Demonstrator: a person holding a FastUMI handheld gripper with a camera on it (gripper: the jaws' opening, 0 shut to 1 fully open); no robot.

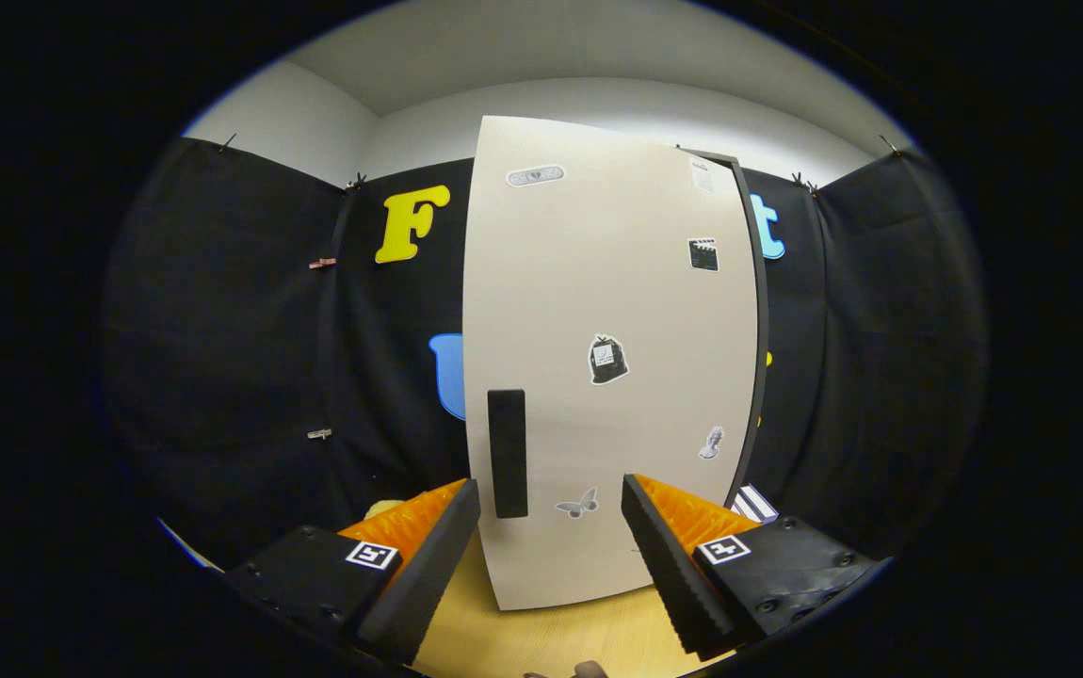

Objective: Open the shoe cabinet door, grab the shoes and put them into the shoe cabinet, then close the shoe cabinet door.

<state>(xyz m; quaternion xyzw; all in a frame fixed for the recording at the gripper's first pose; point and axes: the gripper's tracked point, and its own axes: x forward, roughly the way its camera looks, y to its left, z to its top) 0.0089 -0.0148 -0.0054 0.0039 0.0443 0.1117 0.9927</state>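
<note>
We see tool (551, 527) released, fingers spread, nothing between them. Shoe cabinet door (612, 358) stands just ahead on wooden worktop (551, 640), dark handle (508, 452) near left finger. Stickers dot door.

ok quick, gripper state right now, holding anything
Gripper: open, jaws spread wide and holding nothing, aimed at the shoe cabinet door with its black handle just ahead of them.
</note>
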